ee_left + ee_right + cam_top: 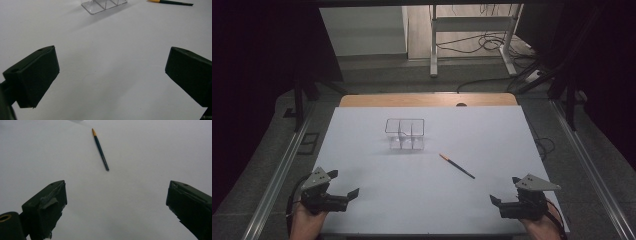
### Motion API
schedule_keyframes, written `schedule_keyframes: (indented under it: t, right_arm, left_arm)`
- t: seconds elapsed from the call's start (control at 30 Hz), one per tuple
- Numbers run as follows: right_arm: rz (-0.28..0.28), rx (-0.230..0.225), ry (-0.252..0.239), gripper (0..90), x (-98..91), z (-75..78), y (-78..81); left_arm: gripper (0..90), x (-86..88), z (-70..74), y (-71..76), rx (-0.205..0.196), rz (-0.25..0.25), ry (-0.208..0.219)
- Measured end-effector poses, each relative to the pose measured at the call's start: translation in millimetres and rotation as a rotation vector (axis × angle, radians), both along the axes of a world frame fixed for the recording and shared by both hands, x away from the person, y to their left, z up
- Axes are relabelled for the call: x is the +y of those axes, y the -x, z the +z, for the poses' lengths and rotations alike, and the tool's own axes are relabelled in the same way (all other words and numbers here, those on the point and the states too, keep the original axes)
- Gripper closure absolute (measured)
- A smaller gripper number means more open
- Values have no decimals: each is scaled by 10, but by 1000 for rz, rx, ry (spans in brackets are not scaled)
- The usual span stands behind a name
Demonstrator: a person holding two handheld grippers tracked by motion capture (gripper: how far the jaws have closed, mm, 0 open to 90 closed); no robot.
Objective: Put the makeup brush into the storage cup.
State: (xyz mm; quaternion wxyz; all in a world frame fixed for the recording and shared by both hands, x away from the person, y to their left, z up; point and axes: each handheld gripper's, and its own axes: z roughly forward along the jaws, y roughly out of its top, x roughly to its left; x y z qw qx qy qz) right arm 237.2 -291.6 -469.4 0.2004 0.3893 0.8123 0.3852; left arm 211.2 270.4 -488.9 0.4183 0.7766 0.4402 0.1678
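Note:
A clear plastic organiser (404,134) with several compartments stands upright in the middle of the white table top (377,165). To its right lies a dark pencil (457,165) with an orange end pointing towards the organiser. My left gripper (345,183) rests near the front left corner, open with nothing between its jaws. My right gripper (504,189) is near the front right corner, open and holding nothing. In the left gripper view the left gripper (112,57) faces bare table, with the organiser (105,5) and pencil (172,2) far ahead. In the right gripper view the pencil (100,148) lies ahead of the right gripper (117,187).
A wooden strip (427,99) edges the table's far side. Beyond it stand a white metal frame (433,45) and loose cables (484,42) on the floor. Metal rails (282,170) run along both sides of the table.

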Motion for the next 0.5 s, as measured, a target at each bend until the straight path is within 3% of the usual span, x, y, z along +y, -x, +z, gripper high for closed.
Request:
schedule_keyframes:
  t: [0.3,0.5]
  right_arm:
    - [-1,6,-23,34,30,27,-53]
    - [12,11,-7,34,69,48,-80]
  left_arm:
    - [0,0,-6,-5,8,-4,-5]
    - [0,16,-10,-8,10,2,6]
